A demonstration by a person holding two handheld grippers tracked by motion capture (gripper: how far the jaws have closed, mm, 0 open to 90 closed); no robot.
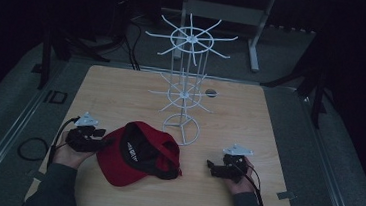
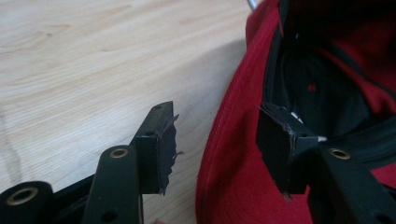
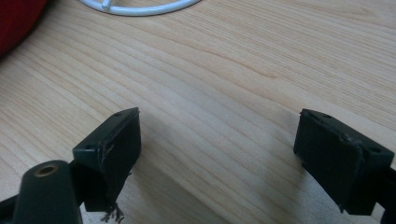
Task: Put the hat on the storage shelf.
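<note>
A red cap point(image 1: 139, 154) with a black lining lies upside down on the wooden table point(image 1: 250, 119), near the front. My left gripper point(image 1: 102, 135) sits at the cap's left edge. In the left gripper view its jaws stand apart around the red rim point(image 2: 233, 154), one outside and one over the dark inside, and the pads do not press on it; the gripper point(image 2: 217, 121) is open. To the right of the cap, my right gripper point(image 1: 210, 165) rests low over bare wood. Its jaws point(image 3: 219, 126) are wide apart with nothing between them.
A white wire display rack point(image 1: 186, 90) with two tiers of spokes stands behind the cap, and its round base ring point(image 3: 140, 8) lies close ahead of the right gripper. A small dark disc point(image 1: 211, 92) sits near the table's far edge. A corner of the cap point(image 3: 16, 18) shows at the right gripper view's upper left.
</note>
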